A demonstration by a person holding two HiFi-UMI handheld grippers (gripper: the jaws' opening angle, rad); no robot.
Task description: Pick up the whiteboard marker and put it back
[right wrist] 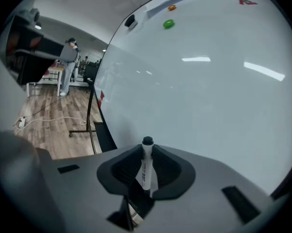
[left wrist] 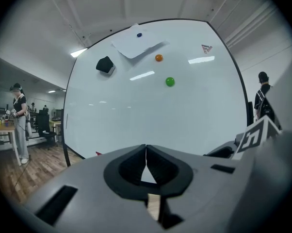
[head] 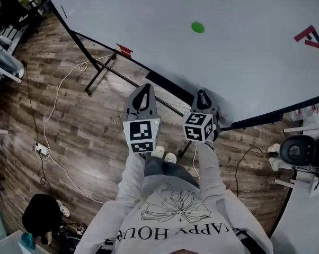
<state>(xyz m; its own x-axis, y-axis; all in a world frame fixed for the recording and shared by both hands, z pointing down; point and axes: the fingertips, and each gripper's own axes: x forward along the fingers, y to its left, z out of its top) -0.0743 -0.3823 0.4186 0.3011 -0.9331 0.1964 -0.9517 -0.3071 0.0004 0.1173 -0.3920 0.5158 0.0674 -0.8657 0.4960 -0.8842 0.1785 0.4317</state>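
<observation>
The white whiteboard marker (right wrist: 146, 166) with a black cap stands upright between the jaws of my right gripper (right wrist: 146, 154), which is shut on it. Its cap pokes above the jaw tips. In the head view the right gripper (head: 202, 96) points at the lower edge of the big whiteboard (head: 244, 62), close to the dark tray (head: 167, 88) along that edge. My left gripper (head: 143, 90) hangs beside it to the left, also facing the board. Its jaws (left wrist: 146, 148) are shut with nothing between them.
On the board are a green magnet (left wrist: 170, 81), an orange magnet (left wrist: 158, 58), a black eraser (left wrist: 105, 64) and a sheet of paper (left wrist: 136, 43). A white cable (head: 53, 115) and a power strip (head: 41, 150) lie on the wooden floor. A person (left wrist: 19, 125) stands far left.
</observation>
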